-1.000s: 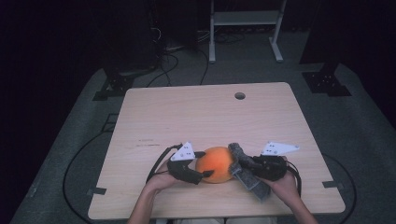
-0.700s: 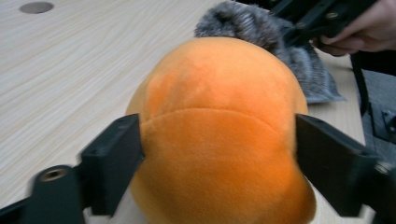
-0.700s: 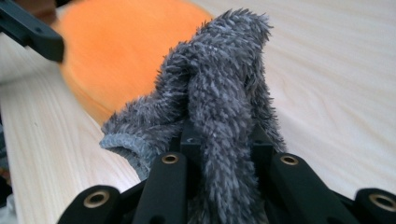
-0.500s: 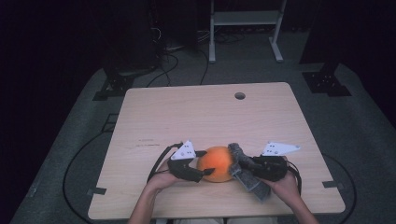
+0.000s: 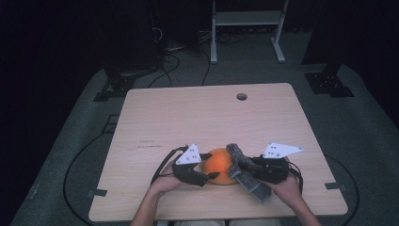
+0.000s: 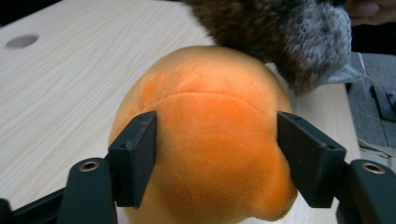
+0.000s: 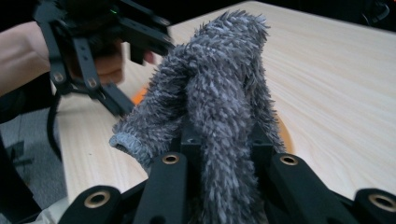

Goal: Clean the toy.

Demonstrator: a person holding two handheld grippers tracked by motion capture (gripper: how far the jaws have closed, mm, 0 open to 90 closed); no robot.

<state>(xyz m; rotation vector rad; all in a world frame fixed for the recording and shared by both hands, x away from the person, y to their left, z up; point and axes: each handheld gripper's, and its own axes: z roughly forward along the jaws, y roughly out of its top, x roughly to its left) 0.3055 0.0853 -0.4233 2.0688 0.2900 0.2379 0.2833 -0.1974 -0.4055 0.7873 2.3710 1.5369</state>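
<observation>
At the near edge of the tabletop (image 5: pixel 155 117), a person's two forearms come in side by side, each hand working a gripper over a pair of soft things. The left gripper (image 5: pixel 207 167) has its fingers (image 6: pixel 135 158) set to either side of an orange plush ball (image 5: pixel 221 165), the pads pressing into the fabric; the fingers have just been closing on it, with the ball between them, and stand about half apart around its width. The ball sits on the wood just inside the near edge, a little right of the middle. The right gripper (image 5: pixel 249 165) is clamped tight on a grey fuzzy sock (image 5: pixel 249 176), its fingers (image 7: pixel 173 182) nearly together with the shaggy cloth bunched up between them. One end of the sock lies against the right side of the ball and over its top, so it stands between that gripper and the ball; the other end trails back toward the near right corner. A grey three-cornered plate tops each gripper, and black cables loop off the near edge from both. Farther out the wood lies bare as far as a small round hole (image 5: pixel 242 96) near the far edge, right of centre. Beyond the far edge, on the dark floor, stand the white legs of a frame (image 5: pixel 244 28), a tangle of floor cables (image 5: pixel 179 52) and black stand feet (image 5: pixel 329 82) off the far corners.
</observation>
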